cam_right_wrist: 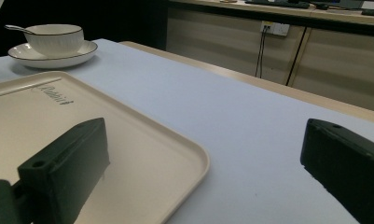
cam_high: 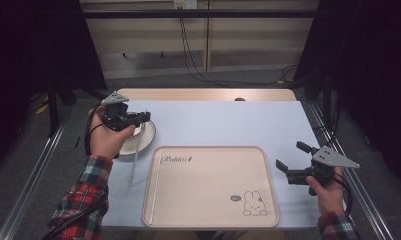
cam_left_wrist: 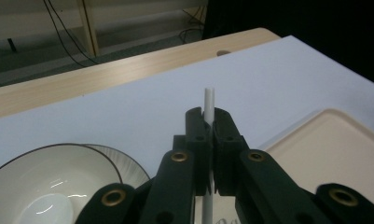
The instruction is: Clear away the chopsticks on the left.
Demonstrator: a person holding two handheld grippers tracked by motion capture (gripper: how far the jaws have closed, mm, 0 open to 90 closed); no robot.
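So the left claw (cam_high: pixel 144 116) is clenched on a thin white chopstick (cam_left_wrist: pixel 209 103), pinched right between the jaws with its top end poking out above them. In the high view the stick (cam_high: pixel 135 159) hangs down from the claw, over the tabletop (cam_high: pixel 223 122) at about 9 o'clock from the tray (cam_high: pixel 213 220). A second chopstick (cam_high: pixel 155 192) lies along the tray's left edge. Bowl (cam_right_wrist: pixel 54 37) on a saucer (cam_right_wrist: pixel 51 52) sits at roughly 10 o'clock from the tray, spoon (cam_right_wrist: pixel 16 29) inside, I think, it's small there. Right claw (cam_high: pixel 289 156) is released, jaws wide apart with nothing between them, hovering at 3 o'clock just off the tray's right edge.
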